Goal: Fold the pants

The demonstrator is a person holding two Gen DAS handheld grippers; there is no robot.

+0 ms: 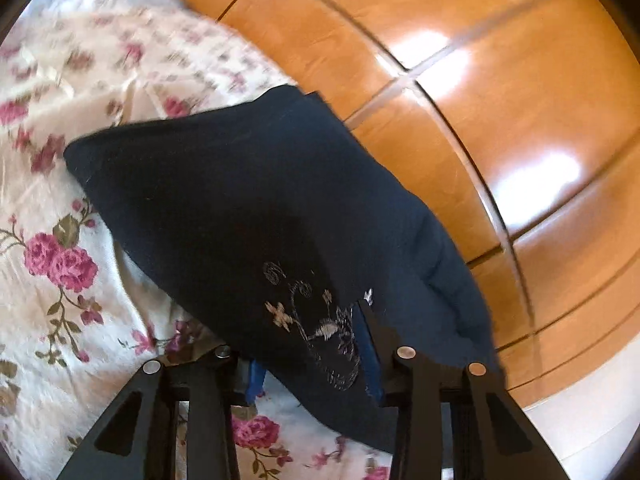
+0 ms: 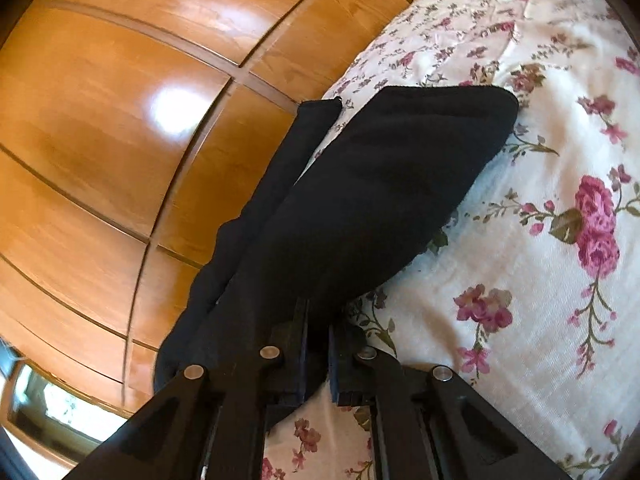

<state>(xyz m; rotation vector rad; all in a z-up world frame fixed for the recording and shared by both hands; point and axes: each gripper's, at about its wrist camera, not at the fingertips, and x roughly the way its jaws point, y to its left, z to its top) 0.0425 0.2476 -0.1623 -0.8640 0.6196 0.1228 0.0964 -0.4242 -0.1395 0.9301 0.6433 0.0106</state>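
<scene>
Two grippers, L (image 1: 312,354) & R (image 2: 318,350), each w/ jaws clamped on fabric of dark navy embroidered cotton pants (image 1: 256,216), held lifted above cream rose-print bedsheet (image 1: 60,312), beside glossy orange wood-panel wardrobe (image 1: 500,80).

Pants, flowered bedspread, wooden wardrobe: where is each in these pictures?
pants (image 1: 240,200), left wrist view, middle of the dark cloth.
flowered bedspread (image 2: 540,300), right wrist view, bare stretch among roses.
wooden wardrobe (image 1: 500,100), left wrist view, glossy door panel.
</scene>
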